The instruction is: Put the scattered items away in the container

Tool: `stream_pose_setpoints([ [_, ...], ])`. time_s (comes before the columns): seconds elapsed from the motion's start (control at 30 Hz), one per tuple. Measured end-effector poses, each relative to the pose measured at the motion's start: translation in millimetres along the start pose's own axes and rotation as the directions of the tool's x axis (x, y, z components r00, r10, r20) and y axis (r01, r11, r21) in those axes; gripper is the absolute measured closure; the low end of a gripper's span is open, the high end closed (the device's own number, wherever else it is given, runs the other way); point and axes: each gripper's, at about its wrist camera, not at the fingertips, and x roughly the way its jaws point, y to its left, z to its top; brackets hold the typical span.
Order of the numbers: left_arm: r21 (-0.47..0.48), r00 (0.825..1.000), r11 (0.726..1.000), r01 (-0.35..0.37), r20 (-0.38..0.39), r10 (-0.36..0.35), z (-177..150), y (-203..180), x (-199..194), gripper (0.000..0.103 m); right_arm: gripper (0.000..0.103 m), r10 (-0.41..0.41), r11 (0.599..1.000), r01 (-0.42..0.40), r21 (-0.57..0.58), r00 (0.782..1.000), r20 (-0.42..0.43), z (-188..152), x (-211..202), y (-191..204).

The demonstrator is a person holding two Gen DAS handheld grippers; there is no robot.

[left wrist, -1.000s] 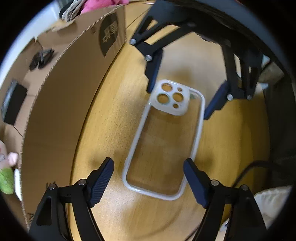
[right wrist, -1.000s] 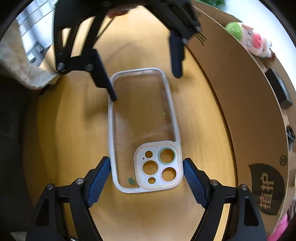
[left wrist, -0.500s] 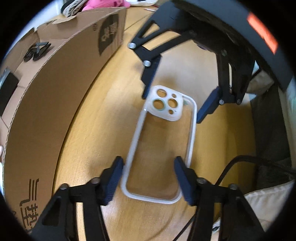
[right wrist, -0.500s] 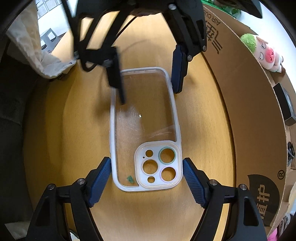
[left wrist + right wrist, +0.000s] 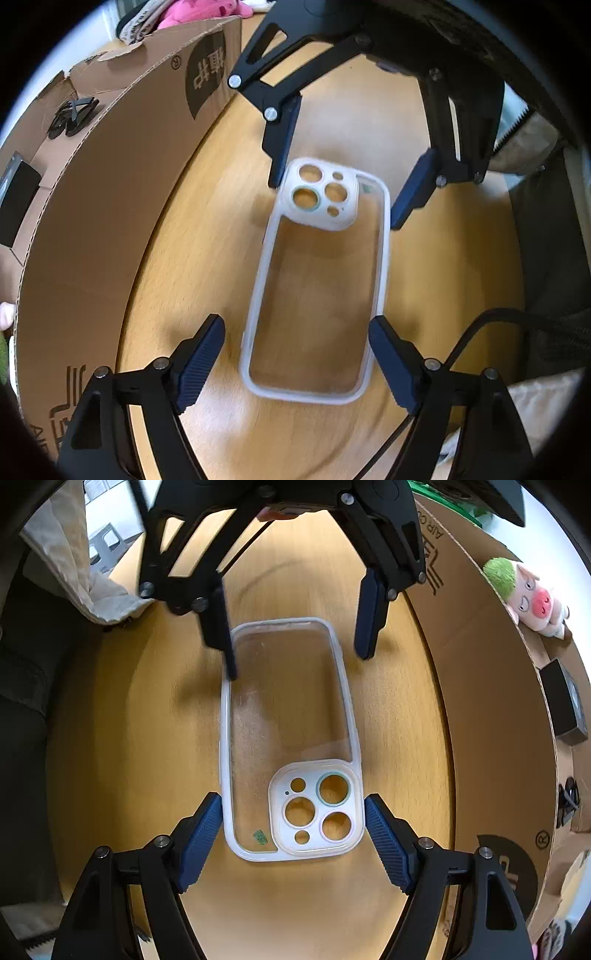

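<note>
A clear phone case (image 5: 317, 288) with a white rim and white camera block lies flat on the wooden table; it also shows in the right wrist view (image 5: 291, 746). My left gripper (image 5: 295, 362) is open, its fingers astride the case's plain end, not touching. My right gripper (image 5: 291, 834) is open astride the camera end, pads close to the rim. Each gripper shows in the other's view: the right gripper (image 5: 336, 184) and the left gripper (image 5: 299, 646). The cardboard box (image 5: 110, 206) stands beside the case, also in the right wrist view (image 5: 491, 709).
In the box lie a black device (image 5: 565, 709), black clips (image 5: 74, 116) and a plush pig (image 5: 528, 598). Pink fabric (image 5: 199, 13) lies beyond the box. A beige bag (image 5: 74, 579) sits at the table's other side. A black cable (image 5: 491, 325) trails near the left gripper.
My left gripper narrowed around the case's plain end half a second ago and has opened wide again. The right gripper has stayed open at the camera end.
</note>
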Motion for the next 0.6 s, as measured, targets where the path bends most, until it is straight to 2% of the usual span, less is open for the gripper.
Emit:
stream_pose_setpoints([
  [0.1,-0.042,1.0,0.999,0.023,0.015,-0.022,-7,2,2,0.021,0.021,0.008,1.0,-0.008,-0.002,1.0,-0.002,-2,2,0],
  [0.23,-0.043,0.999,0.999,0.033,0.007,-0.033,-17,-5,2,0.02,0.021,0.026,0.999,-0.026,0.031,1.0,0.0,-4,2,-4],
  [0.43,0.034,1.0,0.999,-0.011,0.013,0.011,-38,-23,3,0.019,0.021,0.05,0.998,-0.05,0.029,0.999,0.002,-2,-3,-4],
  [0.53,0.111,0.998,0.992,-0.066,0.027,0.063,-52,-37,6,0.018,0.021,0.063,0.997,-0.063,0.035,0.998,0.007,-2,-8,-3],
  [0.6,0.119,0.997,0.991,-0.066,0.048,0.06,-62,-40,5,0.017,0.021,0.071,0.997,-0.071,0.041,0.997,0.015,-2,-12,-2],
])
